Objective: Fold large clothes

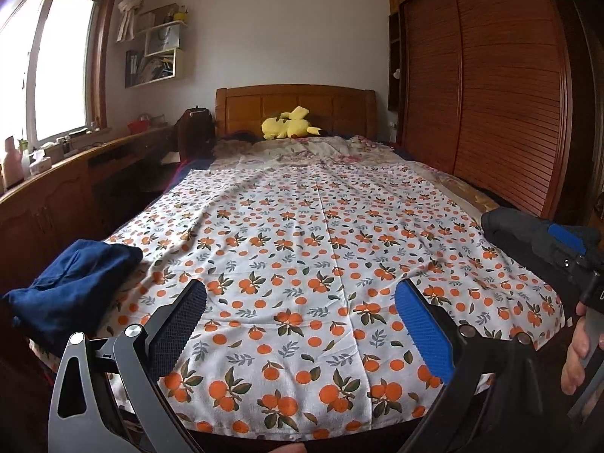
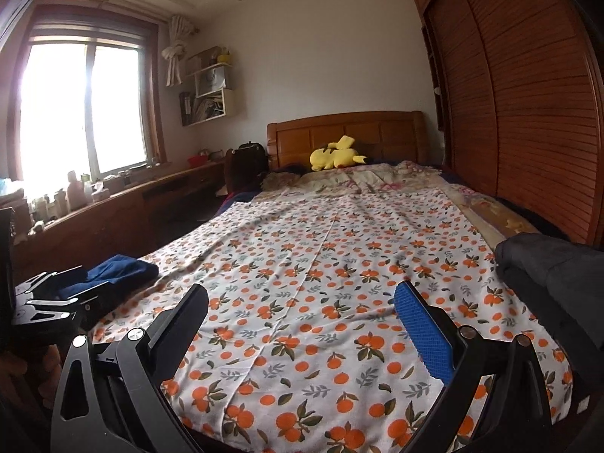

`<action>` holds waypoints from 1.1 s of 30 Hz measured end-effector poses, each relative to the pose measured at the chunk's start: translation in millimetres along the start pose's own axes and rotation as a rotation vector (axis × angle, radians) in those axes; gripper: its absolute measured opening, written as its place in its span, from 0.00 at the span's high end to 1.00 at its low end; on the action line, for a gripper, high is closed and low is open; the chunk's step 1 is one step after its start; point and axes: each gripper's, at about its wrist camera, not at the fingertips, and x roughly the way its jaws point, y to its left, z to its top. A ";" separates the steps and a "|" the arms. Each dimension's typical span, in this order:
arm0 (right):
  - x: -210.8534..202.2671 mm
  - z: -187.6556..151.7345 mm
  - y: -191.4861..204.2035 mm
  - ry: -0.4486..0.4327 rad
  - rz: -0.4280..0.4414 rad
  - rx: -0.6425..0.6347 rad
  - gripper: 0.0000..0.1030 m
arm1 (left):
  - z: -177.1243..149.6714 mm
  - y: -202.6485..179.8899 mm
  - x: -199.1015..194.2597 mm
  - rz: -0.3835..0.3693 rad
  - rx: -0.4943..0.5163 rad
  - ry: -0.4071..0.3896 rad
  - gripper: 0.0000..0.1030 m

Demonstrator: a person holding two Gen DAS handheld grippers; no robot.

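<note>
Left wrist view, left tongs spread wide, empty, above orange-print cloth, right tongs likewise.

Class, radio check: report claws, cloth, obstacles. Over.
Both claws open, left claw and right claw holding nothing. Orange-print cloth spread flat on bed. Blue garment left corner, dark garment right edge.

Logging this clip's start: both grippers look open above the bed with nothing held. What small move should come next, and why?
Probably lower the left gripper onto the navy garment at the bed's near left corner and pinch its edge. Both it and the right gripper are open and empty, hovering over the orange-print sheet, and that garment lies bunched, unfolded. A dark garment waits on the right.
</note>
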 end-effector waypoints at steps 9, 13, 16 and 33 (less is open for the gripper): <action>2.8 -3.9 1.1 0.008 -0.004 -0.001 0.07 | 0.8 0.9 -2.4 0.003 0.003 -0.002 0.02; 4.8 -6.3 0.9 0.011 -0.012 -0.002 0.07 | 0.7 1.2 -1.7 -0.002 0.001 0.001 0.02; 5.8 -7.2 0.6 0.014 -0.017 0.000 0.07 | 0.4 1.2 -0.9 0.000 0.000 0.001 0.02; 5.6 -6.9 0.4 0.014 -0.017 0.002 0.07 | -0.8 2.3 -0.3 -0.002 0.000 0.000 0.02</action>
